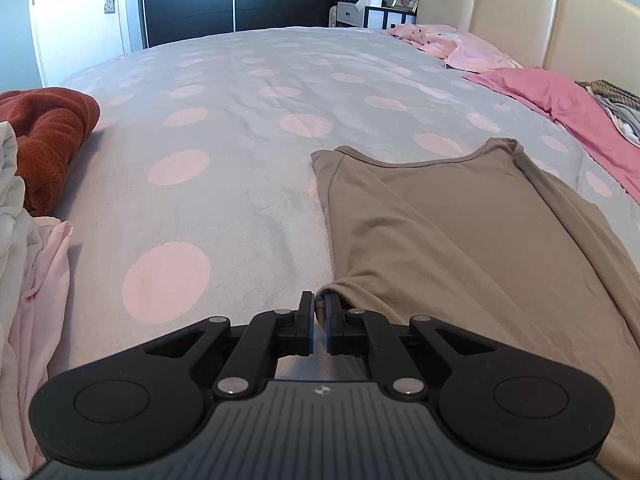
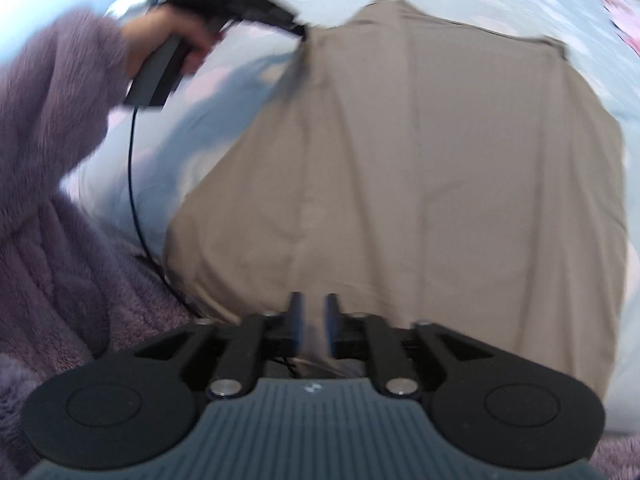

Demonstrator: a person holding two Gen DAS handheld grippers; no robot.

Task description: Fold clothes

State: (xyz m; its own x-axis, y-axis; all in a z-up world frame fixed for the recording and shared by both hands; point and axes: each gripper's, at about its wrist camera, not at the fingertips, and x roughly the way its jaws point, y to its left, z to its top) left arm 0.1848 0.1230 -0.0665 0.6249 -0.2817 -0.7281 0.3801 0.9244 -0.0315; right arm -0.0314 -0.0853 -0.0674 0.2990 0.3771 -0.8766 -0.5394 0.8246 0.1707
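Note:
A taupe sleeveless top (image 1: 460, 232) lies flat on the grey bedspread with pink dots (image 1: 224, 132). My left gripper (image 1: 319, 304) is shut on a corner of the top's left edge. In the blurred right wrist view the top (image 2: 420, 160) spreads out ahead, and the left gripper (image 2: 296, 26) pinches its far left edge. My right gripper (image 2: 312, 308) has its jaws nearly together over the top's near edge; whether cloth is between them is unclear.
A rust-red towel (image 1: 48, 128) and a pile of white and pale pink clothes (image 1: 24, 280) lie at the left. Pink pillows (image 1: 560, 100) and the cream headboard (image 1: 520, 12) are at the right. A purple fleece sleeve (image 2: 52, 152) is at the left.

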